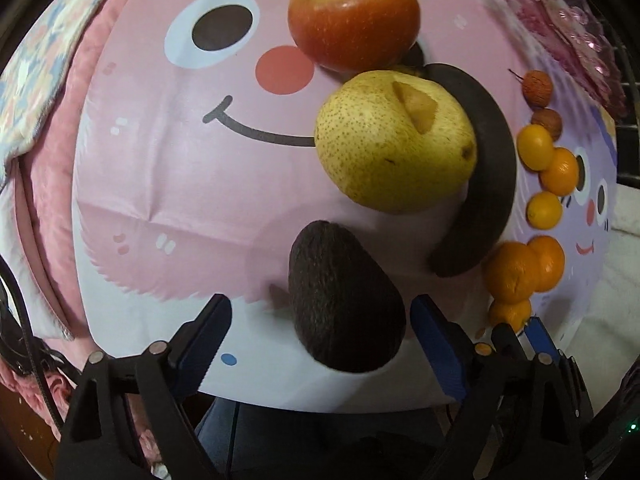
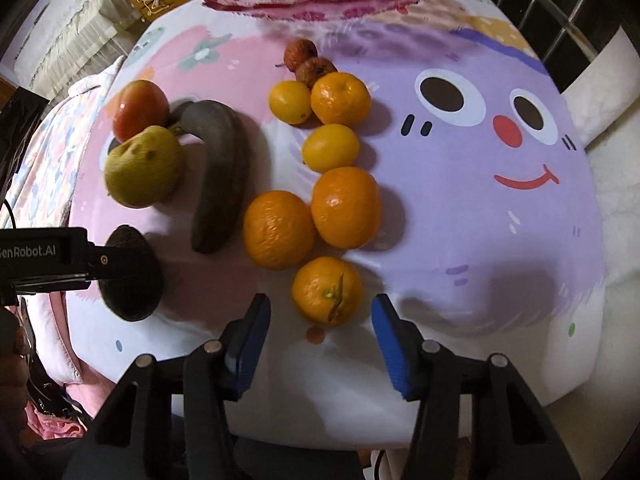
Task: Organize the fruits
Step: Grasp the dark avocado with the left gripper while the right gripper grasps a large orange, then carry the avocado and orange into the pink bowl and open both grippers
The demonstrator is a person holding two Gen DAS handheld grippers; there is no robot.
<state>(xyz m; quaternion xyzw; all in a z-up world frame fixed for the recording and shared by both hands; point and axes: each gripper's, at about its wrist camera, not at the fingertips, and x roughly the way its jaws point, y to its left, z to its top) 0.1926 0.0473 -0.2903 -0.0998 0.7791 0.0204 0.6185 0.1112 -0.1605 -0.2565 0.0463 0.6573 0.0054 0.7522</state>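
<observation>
The left gripper (image 1: 320, 340), jaws spread, straddles a dark, rough-skinned avocado (image 1: 344, 300) lying on the pink cartoon-face cloth (image 1: 160, 180). Right of it, the right gripper (image 2: 320, 344) brackets a small orange mandarin (image 2: 327, 290), blue pads (image 2: 390, 352) apart from it.

On my left gripper (image 1: 320, 340) I see black plastic linkage arms with round silver pivot pins, each ending in a flat blue finger pad (image 1: 438, 350) ribbed along its inner edge. My right gripper (image 2: 320, 340) is built the same: black struts, silver pins, blue pads (image 2: 394, 350). From the right camera the left unit's black rectangular housing (image 2: 44, 258) shows white lettering reading "enRobot.AI" and a small brass-coloured screw. Thin black cables (image 1: 24, 344) trail at the left edge
</observation>
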